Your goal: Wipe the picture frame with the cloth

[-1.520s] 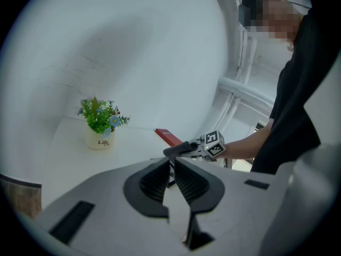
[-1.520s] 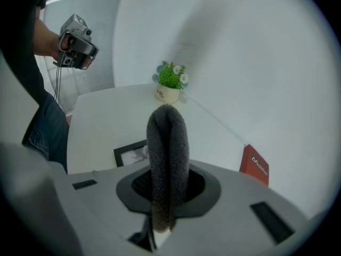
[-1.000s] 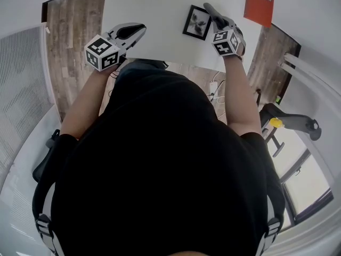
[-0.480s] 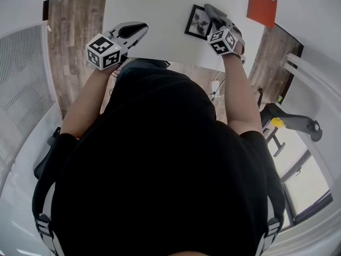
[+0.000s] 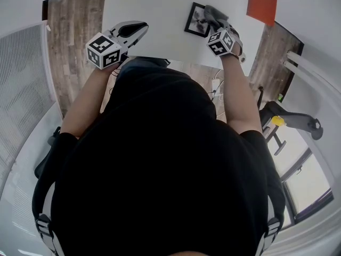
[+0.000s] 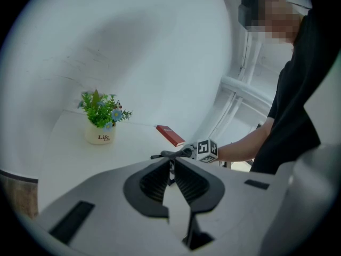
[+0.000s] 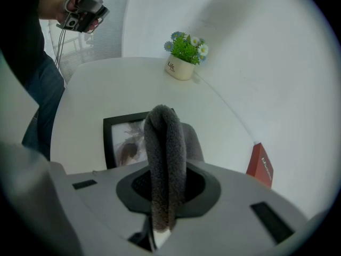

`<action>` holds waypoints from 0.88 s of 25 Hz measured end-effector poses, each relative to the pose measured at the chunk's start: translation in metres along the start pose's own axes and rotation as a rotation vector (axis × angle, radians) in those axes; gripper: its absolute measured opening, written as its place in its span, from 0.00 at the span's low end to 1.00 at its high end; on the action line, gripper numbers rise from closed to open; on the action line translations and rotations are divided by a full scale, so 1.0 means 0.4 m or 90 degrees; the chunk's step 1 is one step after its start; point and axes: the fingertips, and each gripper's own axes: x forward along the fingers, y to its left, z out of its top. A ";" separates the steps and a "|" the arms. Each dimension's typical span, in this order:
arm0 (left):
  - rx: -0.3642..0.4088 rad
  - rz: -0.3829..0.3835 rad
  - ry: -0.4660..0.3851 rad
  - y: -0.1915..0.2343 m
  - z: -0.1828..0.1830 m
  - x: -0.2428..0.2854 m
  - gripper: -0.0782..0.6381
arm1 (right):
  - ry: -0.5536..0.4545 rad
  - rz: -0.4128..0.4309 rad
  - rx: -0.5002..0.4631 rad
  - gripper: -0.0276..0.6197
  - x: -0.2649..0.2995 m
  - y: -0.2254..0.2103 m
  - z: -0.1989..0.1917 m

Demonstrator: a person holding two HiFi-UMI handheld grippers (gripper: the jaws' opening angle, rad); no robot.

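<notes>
A black picture frame (image 5: 195, 19) (image 7: 123, 137) with a dark print lies flat on the white table (image 5: 154, 15). My right gripper (image 5: 214, 23) (image 7: 165, 169) is shut on a folded grey cloth (image 5: 212, 14) (image 7: 165, 143). The cloth hangs forward from the jaws and rests over the frame's right edge. In the left gripper view the right gripper (image 6: 205, 150) and the cloth (image 6: 171, 154) show low over the table. My left gripper (image 5: 136, 31) (image 6: 171, 163) hovers at the table's near left edge, away from the frame. Its jaws are together with nothing between them.
A small potted plant (image 7: 184, 57) (image 6: 101, 121) stands at the table's far side by the wall. A red book (image 5: 261, 3) (image 7: 260, 165) (image 6: 170, 135) lies to the right of the frame. Wooden floor (image 5: 72, 36) shows on both sides of the table.
My right gripper has slid left and forward, carrying the cloth further onto the frame's right side. The left gripper has stayed where it was.
</notes>
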 end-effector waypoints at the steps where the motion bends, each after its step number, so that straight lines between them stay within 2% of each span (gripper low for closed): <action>1: 0.000 -0.001 -0.001 -0.002 0.001 0.000 0.16 | 0.001 0.002 -0.002 0.11 -0.002 0.005 -0.001; 22: 0.005 -0.017 -0.001 -0.041 -0.020 0.011 0.16 | 0.019 0.043 -0.014 0.11 -0.020 0.100 -0.041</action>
